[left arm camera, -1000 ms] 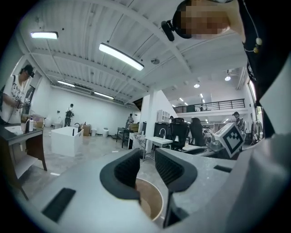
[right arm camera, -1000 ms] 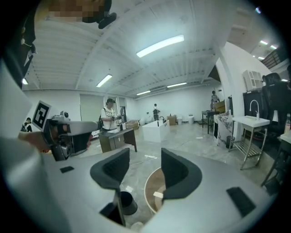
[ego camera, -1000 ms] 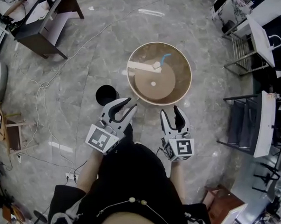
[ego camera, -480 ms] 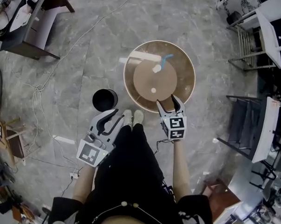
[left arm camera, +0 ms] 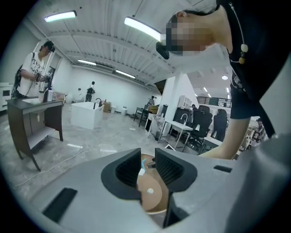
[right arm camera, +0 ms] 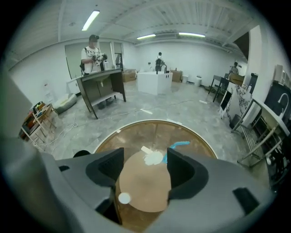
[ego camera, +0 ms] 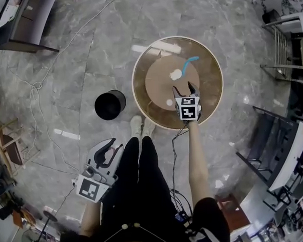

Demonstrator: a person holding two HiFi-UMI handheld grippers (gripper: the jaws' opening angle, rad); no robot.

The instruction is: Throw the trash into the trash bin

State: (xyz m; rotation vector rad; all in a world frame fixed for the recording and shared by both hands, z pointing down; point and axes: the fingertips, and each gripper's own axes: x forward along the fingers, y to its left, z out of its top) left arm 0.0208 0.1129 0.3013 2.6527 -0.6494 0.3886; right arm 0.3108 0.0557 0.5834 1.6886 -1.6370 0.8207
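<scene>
Fingers [left arm camera: 123, 172] of the left gripper [ego camera: 107, 150] stand spread with nothing between them. This gripper hangs low beside the person's leg, well apart from the table and taking no part.

Right gripper [ego camera: 184, 88]: its fingers [right arm camera: 182, 175] are opening and stand wide, and they pinch nothing. It is held out over the near part of the round glass table [ego camera: 134, 86], pointing steeply down. It does not appear to touch the glass.

Trash on the table, from near to far:
- A small white round piece [ego camera: 169, 102] lies closest, just to the left of the right gripper's line.
- A crumpled white paper [ego camera: 174, 73] lies straight ahead of the spread fingers, framed between them in the right gripper view. It is a loose wad with no clear long axis.
- A blue strip [ego camera: 190, 62] touches or nearly touches the paper. Its long axis runs away from the wad toward the far right.

The black bin [ego camera: 110, 105] stands on the floor just beside the table's left rim. It looks empty, though its bottom is dark.

Judgement: no trash has been lifted yet. The right hand is much the nearer to the paper. The coming move is a short reach forward and down onto the wad, and the carry then goes left to the bin.
</scene>
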